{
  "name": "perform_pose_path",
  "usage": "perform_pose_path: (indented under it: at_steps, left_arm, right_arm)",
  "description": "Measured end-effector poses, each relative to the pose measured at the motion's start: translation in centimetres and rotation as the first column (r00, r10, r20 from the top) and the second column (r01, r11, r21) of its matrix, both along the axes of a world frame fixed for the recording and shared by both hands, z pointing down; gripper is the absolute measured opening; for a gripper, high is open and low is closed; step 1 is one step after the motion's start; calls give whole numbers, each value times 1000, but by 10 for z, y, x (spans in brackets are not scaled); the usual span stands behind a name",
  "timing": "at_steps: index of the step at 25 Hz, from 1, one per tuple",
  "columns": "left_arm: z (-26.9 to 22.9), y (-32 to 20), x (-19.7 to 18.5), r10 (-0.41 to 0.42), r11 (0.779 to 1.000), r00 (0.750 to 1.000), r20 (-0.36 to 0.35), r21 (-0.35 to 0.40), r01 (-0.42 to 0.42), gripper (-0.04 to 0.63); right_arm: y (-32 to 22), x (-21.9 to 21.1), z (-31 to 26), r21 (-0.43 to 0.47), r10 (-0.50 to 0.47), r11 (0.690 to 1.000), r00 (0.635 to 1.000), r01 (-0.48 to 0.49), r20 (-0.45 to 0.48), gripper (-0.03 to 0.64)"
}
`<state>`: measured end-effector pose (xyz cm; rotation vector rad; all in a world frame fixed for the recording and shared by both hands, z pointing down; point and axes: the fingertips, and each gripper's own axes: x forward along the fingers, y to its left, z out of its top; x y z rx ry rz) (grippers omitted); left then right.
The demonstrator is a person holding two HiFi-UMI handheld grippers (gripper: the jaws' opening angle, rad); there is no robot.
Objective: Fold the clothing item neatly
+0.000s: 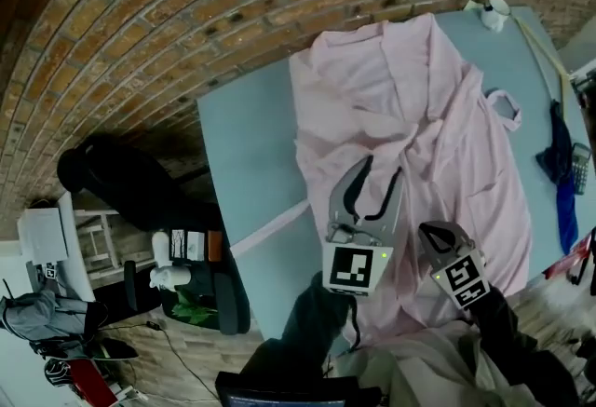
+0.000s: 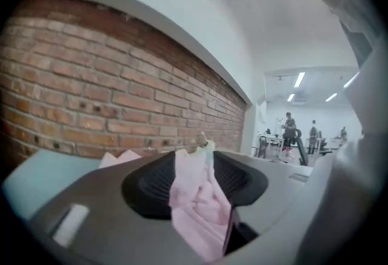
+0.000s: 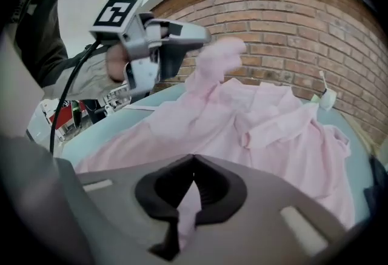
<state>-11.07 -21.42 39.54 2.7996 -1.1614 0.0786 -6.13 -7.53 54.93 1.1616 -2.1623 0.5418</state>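
Observation:
A pink garment point(image 1: 419, 107) lies crumpled and spread over the light blue table point(image 1: 244, 154). My left gripper point(image 1: 384, 165) hovers above the garment's near middle, pointing level toward the brick wall. Pink cloth point(image 2: 200, 203) fills the gap between its pads, and in the right gripper view a peak of fabric point(image 3: 218, 57) rises up to its jaws point(image 3: 185, 36). My right gripper point(image 1: 426, 230) sits close to the right of it, near the table's front edge, angled down. Its jaws point(image 3: 193, 161) are shut on a thin fold of the pink cloth point(image 3: 188, 212).
A white object point(image 1: 494, 12) stands at the table's far right corner. A dark blue item point(image 1: 562, 168) and a calculator point(image 1: 580, 168) lie along the right edge. The brick wall point(image 1: 140, 14) runs behind the table. A black chair point(image 1: 107, 174) and clutter stand on the floor at left.

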Motion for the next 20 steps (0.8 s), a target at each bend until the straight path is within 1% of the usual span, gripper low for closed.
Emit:
perform_pose_path:
  at_steps: [1, 2, 3, 6, 8, 10, 12, 15, 18, 20]
  left_arm:
    - [17, 18, 14, 20, 998, 1000, -4, -62, -20, 232]
    - [28, 34, 20, 17, 995, 1000, -13, -96, -18, 239]
    - [32, 49, 22, 2, 993, 1000, -19, -117, -4, 213]
    - [39, 83, 10, -49, 984, 999, -23, -172, 45, 13]
    - [43, 95, -7, -83, 981, 996, -26, -176, 77, 8]
    - [45, 108, -28, -117, 979, 993, -5, -170, 114, 8]
    - [51, 128, -47, -155, 968, 988, 14, -198, 155, 8]
    - [65, 161, -67, -195, 946, 980, 35, -256, 197, 8]
    - [78, 192, -87, -234, 925, 969, 84, -287, 249, 8]
    - [88, 219, -102, -274, 902, 954, 123, -312, 299, 8]
  right_arm:
    - [3, 9, -2, 3, 17, 1000, 1000, -17, -1, 0]
    - [7, 18, -6, 10, 35, 999, 999, -34, -2, 0]
    - [11, 29, -10, 18, 54, 998, 999, -54, -1, 0]
    - [29, 61, -26, 57, 143, 988, 990, -144, 18, 0]
    - [41, 79, -34, 83, 218, 971, 974, -222, 55, 0]
    - [56, 92, -38, 87, 282, 953, 953, -292, 107, 0]
    - [78, 100, -40, 77, 326, 938, 935, -339, 141, 0]
    - [106, 110, -41, 83, 353, 927, 927, -365, 124, 0]
    - [125, 118, -46, 125, 356, 923, 930, -365, 90, 0]
    - [143, 132, -49, 167, 367, 913, 928, -372, 63, 0]
